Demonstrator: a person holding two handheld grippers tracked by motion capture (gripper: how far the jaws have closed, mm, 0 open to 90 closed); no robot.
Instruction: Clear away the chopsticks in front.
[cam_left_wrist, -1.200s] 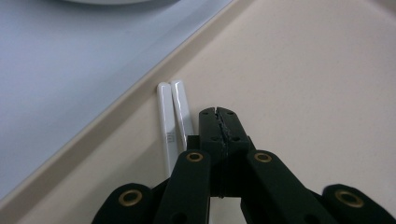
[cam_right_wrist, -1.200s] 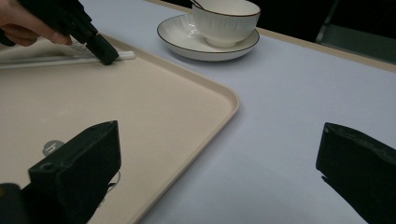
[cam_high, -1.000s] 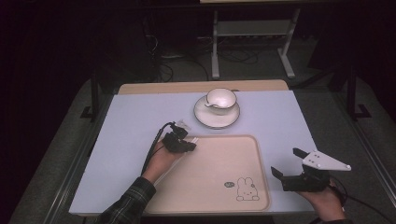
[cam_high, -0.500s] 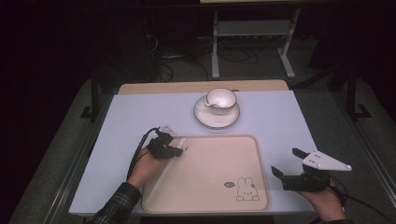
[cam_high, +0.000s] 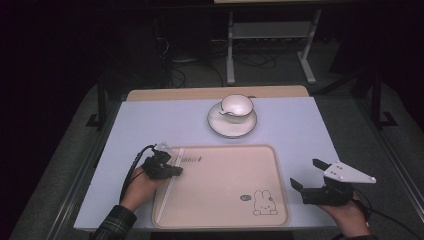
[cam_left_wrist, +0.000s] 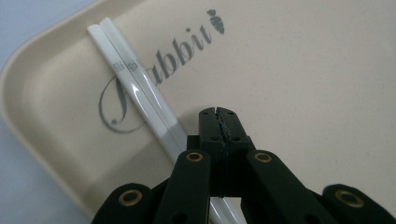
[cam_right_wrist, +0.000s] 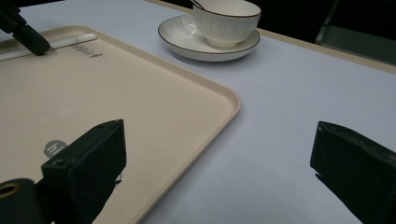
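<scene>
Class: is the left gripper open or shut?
Shut: the left gripper has its jaws pressed together above the tray, beside the chopsticks, gripping nothing.

Over the last second the left gripper (cam_high: 176, 170) has drawn back from about the tray's (cam_high: 225, 220) 11 o'clock corner toward 9 o'clock, along the left rim and nearer the person. Its jaws now stand pressed together above the white chopsticks (cam_left_wrist: 140, 98), which lie free along the tray's left edge. The left hand (cam_high: 140, 187) and its sleeve have slid toward 7 o'clock with it.
</scene>
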